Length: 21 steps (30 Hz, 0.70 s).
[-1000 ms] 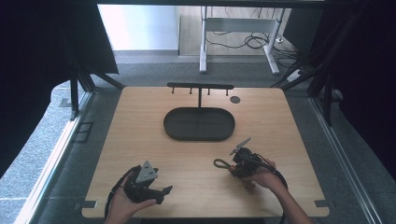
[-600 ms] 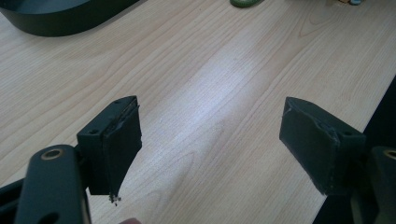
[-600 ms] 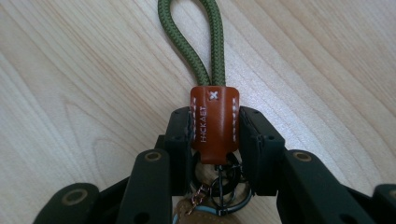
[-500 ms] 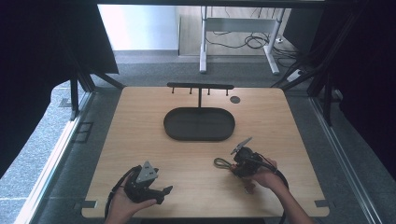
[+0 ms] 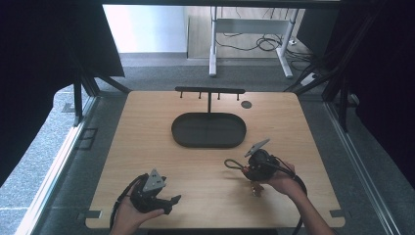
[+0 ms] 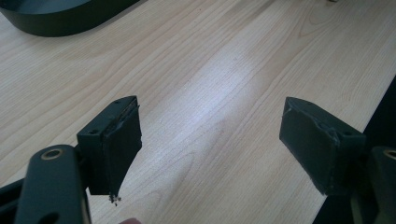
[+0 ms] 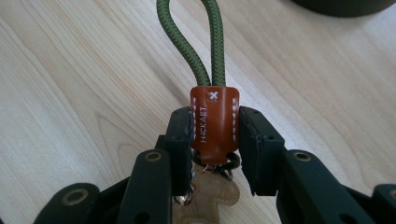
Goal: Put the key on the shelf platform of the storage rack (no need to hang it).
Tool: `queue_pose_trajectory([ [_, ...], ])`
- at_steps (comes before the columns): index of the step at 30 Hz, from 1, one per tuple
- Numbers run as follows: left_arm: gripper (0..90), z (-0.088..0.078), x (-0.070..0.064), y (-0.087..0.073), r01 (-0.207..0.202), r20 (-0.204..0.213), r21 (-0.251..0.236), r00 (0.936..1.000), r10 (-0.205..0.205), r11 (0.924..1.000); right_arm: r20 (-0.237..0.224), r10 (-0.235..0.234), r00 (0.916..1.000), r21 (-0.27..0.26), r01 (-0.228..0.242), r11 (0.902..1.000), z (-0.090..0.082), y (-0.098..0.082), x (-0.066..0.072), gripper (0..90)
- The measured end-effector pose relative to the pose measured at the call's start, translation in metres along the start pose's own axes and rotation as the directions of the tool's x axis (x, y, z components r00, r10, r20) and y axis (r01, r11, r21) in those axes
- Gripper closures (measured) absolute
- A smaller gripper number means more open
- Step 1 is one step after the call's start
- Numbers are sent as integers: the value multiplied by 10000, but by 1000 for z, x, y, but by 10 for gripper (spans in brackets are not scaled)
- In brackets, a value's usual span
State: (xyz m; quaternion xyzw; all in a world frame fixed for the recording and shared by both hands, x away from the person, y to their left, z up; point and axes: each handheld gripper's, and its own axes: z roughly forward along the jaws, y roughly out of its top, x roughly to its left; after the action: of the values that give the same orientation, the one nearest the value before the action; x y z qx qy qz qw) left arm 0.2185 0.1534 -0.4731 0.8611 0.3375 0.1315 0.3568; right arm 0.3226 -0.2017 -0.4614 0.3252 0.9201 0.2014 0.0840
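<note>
- Right gripper [image 7: 215,135], lower right of the high view: jaws clamped on the brown leather tab [image 7: 214,122] of a keychain, its green cord loop [image 7: 191,42] pointing forward.
- Left gripper [image 6: 210,140], lower left of the high view: jaws spread wide, nothing between them, over bare table [image 5: 147,127].
- Hook rack [image 5: 210,91] and dark oval tray [image 5: 209,130] stand at centre, top half.
- Step, as judged: keychain gripped, not yet hung.
- Next likely needs carrying the loop up-frame and threading it over a peg.
</note>
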Motion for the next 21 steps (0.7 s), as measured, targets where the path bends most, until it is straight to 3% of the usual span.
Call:
queue_pose_trajectory([
  [11, 213, 0, 0, 0, -51, 31, 21, 10000, 51, 10000, 128, -221, 9997, -472, 226, 9986, -19, 9, 2, 666],
  [21, 212, 3, -2, 0, -104, 107, 135, 9999, 103, 9999, 224, -425, 9988, -606, 438, 9972, -25, 19, 7, 666],
])
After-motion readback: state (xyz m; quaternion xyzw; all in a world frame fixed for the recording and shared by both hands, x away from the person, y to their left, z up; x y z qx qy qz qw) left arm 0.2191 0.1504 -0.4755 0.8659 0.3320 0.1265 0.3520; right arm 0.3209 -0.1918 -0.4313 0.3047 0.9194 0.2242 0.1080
